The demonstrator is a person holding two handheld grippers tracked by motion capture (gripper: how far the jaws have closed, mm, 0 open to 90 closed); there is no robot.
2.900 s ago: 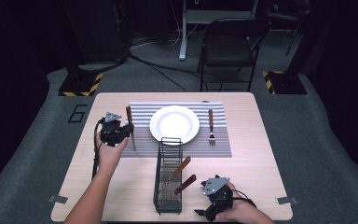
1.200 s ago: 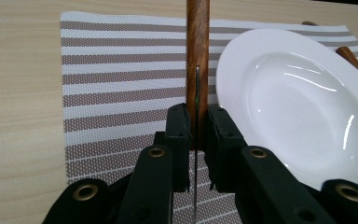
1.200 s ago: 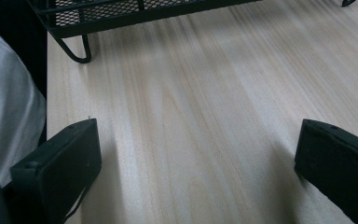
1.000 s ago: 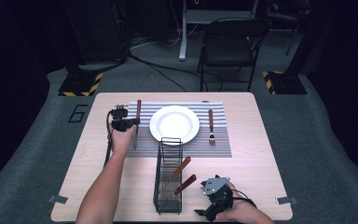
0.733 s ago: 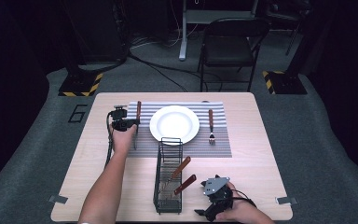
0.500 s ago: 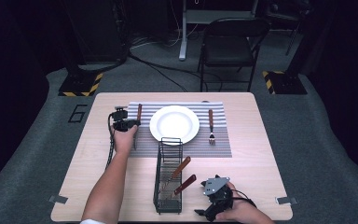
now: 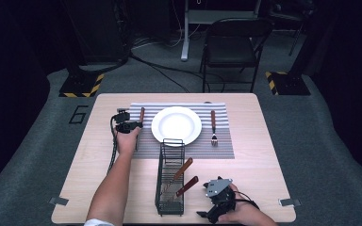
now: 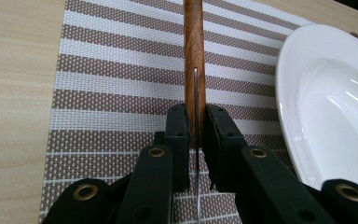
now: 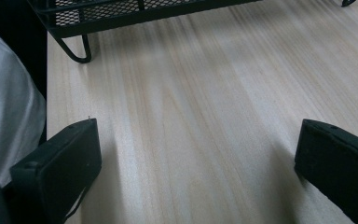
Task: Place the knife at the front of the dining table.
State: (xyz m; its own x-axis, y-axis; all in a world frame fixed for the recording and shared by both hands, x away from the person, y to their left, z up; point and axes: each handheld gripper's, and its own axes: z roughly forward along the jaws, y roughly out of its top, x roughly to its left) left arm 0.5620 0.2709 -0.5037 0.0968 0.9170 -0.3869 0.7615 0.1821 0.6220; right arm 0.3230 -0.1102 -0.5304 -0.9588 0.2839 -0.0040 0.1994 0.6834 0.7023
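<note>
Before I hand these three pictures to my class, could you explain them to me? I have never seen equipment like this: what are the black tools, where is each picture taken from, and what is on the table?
No robot is here: a person holds a two-jaw hand tool in each hand. The high view looks down on the wooden table. The other two pictures come from small cameras riding on each tool, looking along its black jaws.

On the table lie a striped placemat with a white plate and a fork to its right, and nearer the person a black wire basket holding two wooden-handled utensils.

The left gripper is shut on a wooden-handled knife, held over the mat left of the plate. The right gripper rests open above bare table near the basket, holding nothing.
</note>
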